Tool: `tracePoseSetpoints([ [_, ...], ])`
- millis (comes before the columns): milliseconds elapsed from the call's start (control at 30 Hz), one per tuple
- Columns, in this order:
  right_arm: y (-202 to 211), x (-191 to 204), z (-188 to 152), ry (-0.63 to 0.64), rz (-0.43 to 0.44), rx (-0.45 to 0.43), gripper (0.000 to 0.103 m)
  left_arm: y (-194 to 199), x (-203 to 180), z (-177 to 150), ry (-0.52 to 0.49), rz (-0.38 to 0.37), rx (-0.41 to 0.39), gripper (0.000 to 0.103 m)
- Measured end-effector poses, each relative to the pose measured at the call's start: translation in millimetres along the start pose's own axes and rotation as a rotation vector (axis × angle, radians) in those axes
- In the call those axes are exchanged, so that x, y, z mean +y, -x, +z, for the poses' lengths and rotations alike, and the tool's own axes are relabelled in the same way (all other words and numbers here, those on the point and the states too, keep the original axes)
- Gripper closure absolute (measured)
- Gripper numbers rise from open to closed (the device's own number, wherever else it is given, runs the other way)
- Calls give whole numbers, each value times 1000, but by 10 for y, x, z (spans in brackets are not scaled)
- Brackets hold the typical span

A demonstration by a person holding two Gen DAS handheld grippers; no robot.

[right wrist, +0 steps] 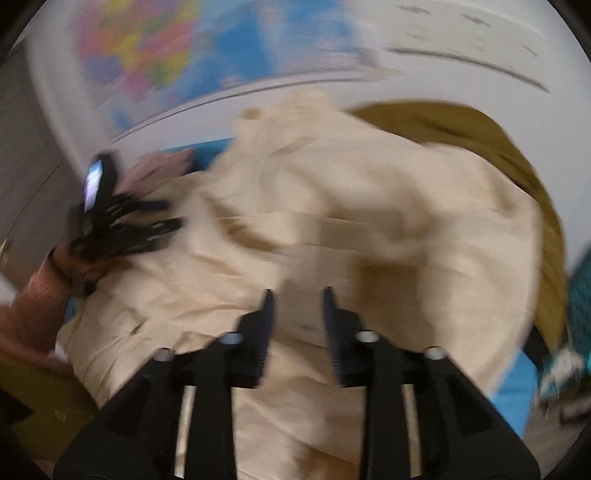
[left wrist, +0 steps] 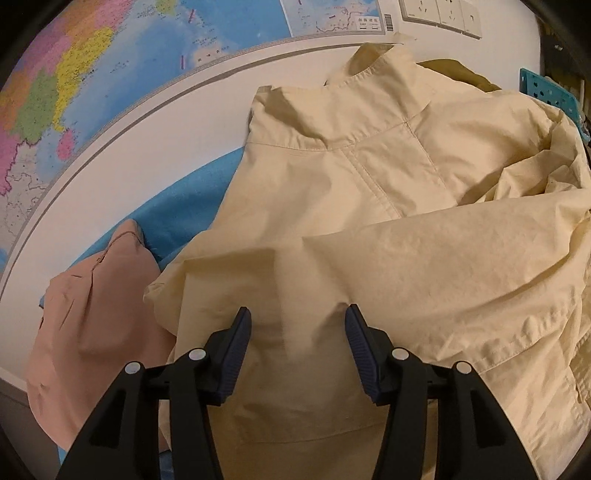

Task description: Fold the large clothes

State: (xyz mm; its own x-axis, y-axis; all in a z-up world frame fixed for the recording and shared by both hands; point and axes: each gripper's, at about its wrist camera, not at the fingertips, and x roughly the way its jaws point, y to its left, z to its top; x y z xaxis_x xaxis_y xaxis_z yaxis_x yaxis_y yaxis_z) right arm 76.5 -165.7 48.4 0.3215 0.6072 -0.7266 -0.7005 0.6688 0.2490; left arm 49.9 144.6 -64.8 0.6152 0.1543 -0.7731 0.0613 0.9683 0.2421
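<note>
Backdrop: wall map point(left wrist: 92, 74) and wall sockets point(left wrist: 439, 14) behind a table under a blue cloth point(left wrist: 184, 218). Item: cream jacket point(left wrist: 369, 184), spread mid-table, collar at twelve o'clock, one sleeve across the front toward three o'clock. Pink garment point(left wrist: 85, 332) at nine o'clock; olive garment point(right wrist: 461, 125) behind the jacket. Left claw point(left wrist: 297, 314): jaws apart above the hem, empty. Right claw point(right wrist: 297, 295): jaws narrower, nothing visibly clamped; view blurred. Handling: probably light, soft, slightly crisp; best taken at hem corners or shoulder seams.
</note>
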Motion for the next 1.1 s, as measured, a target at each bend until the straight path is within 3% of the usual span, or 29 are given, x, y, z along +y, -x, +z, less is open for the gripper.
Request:
tracePoseSetpoints([
  [67,-99,187,55,88,39,3,72,7,14,1,5,3,3,50],
  [167,-430,267,197,140,-33,45,74,-12,37,36,19,10,9,50],
  [200,-546,196,240,118,-56,68,77,-19,43,40,25,12,10,50],
  [267,-759,27,293,63,-81,108,96,-15,82,35,47,15,11,50],
  [400,-1008,-181,269,-30,-36,162,97,3,220,42,113,-10,3,44],
  [500,-792,-109,274,-11,-48,122,87,154,293,23,134,-33,-35,40],
  [533,-700,-79,272,-10,-45,99,76,240,325,8,133,-48,-55,39],
  [567,-570,-29,266,-2,-44,67,57,311,317,-4,132,-55,-67,39],
  [633,-361,89,249,36,-41,17,44,471,355,-41,124,-76,-103,39],
  [733,-254,225,193,80,25,14,45,701,371,-136,91,-138,-154,36],
  [833,-428,187,133,59,29,70,45,782,327,-270,73,-176,-156,34],
  [967,-778,-69,23,-35,-35,155,49,630,264,-491,69,-113,-73,34],
  [1033,-729,-142,13,-87,4,140,48,641,334,-607,108,-111,-56,34],
  [1100,-549,-125,6,-89,17,100,41,720,443,-703,144,-128,-70,33],
])
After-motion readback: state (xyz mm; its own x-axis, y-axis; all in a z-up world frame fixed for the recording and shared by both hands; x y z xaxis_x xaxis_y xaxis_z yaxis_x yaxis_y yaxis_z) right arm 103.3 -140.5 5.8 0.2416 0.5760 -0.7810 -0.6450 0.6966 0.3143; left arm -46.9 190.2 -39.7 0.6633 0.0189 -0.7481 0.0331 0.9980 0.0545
